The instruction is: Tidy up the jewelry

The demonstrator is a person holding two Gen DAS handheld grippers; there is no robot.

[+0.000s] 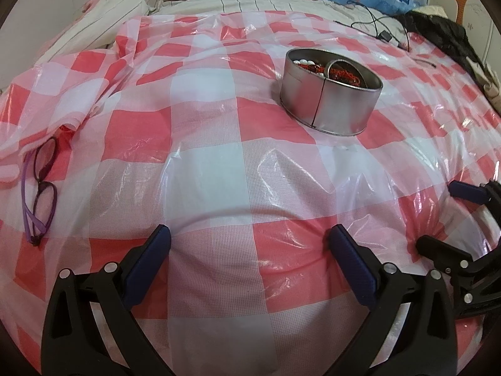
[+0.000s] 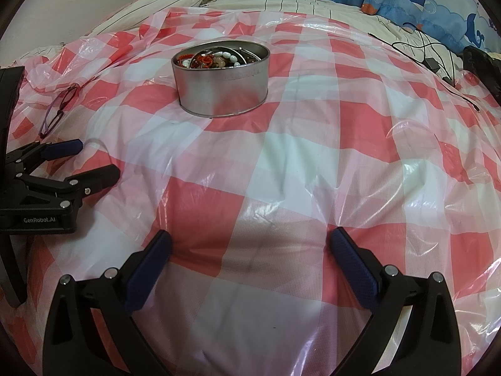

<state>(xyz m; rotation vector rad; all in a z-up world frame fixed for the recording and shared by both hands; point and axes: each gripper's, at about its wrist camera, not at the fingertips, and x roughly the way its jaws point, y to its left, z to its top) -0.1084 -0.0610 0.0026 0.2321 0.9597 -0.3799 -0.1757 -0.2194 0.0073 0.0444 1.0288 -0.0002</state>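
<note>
Bed under a red-and-white checked plastic sheet (image 1: 219, 131); the round tin (image 1: 331, 89) sits mid-sheet with red and white beads (image 2: 216, 58) tangled inside, individual pieces hard to tell apart. Glasses (image 1: 39, 185) lie well left of the tin near the rumpled sheet edge, cables (image 1: 380, 28) behind it to the right. Left gripper (image 1: 249, 239) and right gripper (image 2: 249, 241) both spread wide and empty, nearer than the tin, bare sheet between.

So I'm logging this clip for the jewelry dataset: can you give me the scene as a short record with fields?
surface: red-and-white checked plastic sheet over a bed
container: round silver metal tin, open, upright
contents: red and white bead jewelry inside the tin
other item: purple-framed eyeglasses lying left of the tin
left gripper: open, empty
right gripper: open, empty
</note>
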